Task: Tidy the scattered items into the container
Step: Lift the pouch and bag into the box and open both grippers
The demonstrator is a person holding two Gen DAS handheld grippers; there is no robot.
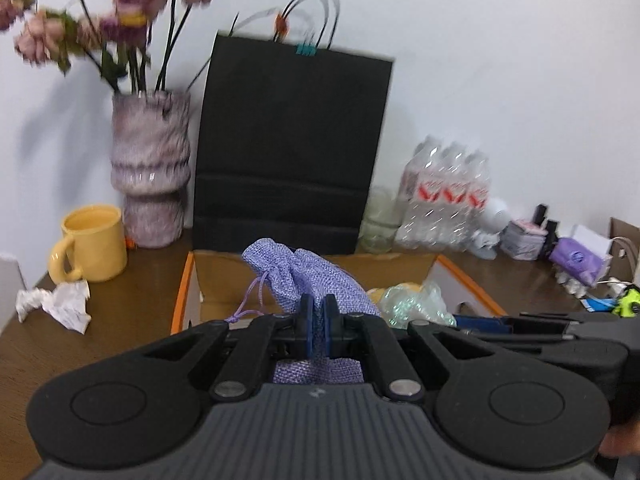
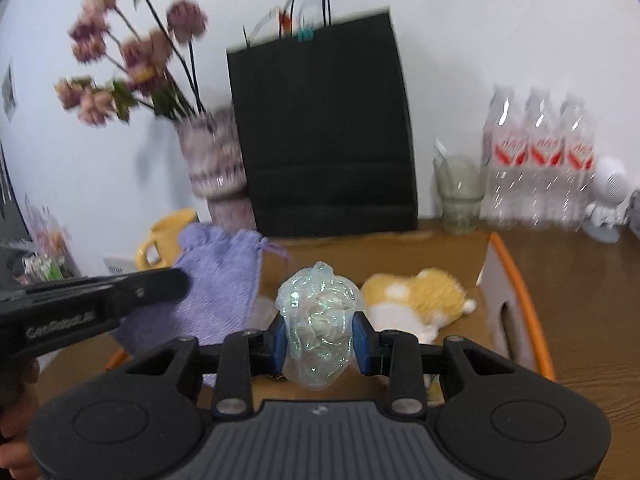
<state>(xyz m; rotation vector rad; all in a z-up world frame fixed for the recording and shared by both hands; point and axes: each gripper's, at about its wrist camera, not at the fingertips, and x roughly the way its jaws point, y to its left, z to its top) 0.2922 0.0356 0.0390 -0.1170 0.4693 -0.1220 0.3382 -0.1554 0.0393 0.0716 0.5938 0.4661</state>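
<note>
My left gripper (image 1: 319, 322) pinched tight on the lilac drawstring pouch (image 1: 308, 280), my right gripper (image 2: 320, 338) part-spread, clamping the iridescent mesh pouf (image 2: 318, 320), both over the cardboard box (image 2: 516, 276)

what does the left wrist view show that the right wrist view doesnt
Only the left wrist view: crumpled white paper beside the yellow mug, and purple packets at far right.
Only the right wrist view: a plush toy lying in the orange-rimmed box, and a white figurine.
Both: the lilac pouch clamped by the left gripper, the iridescent bundle in the right gripper, the black bag.
</note>
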